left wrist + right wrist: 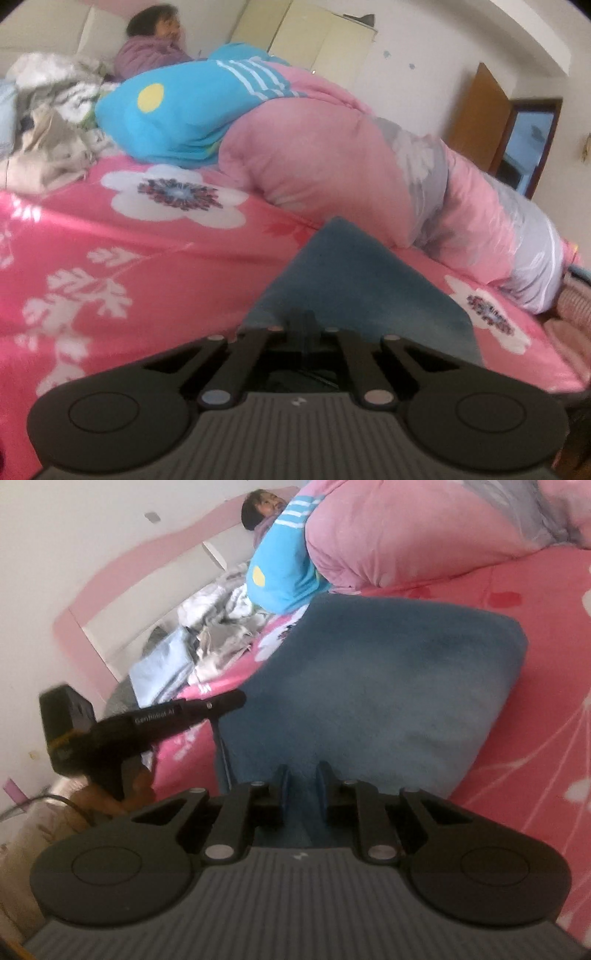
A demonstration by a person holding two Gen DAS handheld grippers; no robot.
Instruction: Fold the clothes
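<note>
A dark blue fleecy garment (369, 686) lies folded on the pink flowered bed sheet (110, 258). In the left wrist view a triangle of the garment (351, 280) rises from my left gripper (303, 325), whose fingers are drawn together on the cloth, their tips hidden in it. My right gripper (303, 782) has its blue pads (282, 788) close together with the garment's near edge bunched between them. The right wrist view also shows the left gripper (236, 698), held by a hand, with its tip at the garment's left edge.
A rolled pink duvet (332, 158) and a bright blue quilt with a yellow dot (177, 110) lie across the bed behind the garment. Crumpled pale clothes (48, 140) are heaped at the far left. A person (155, 40) lies by the pink headboard (110, 576). A wooden door (480, 118) is at the right.
</note>
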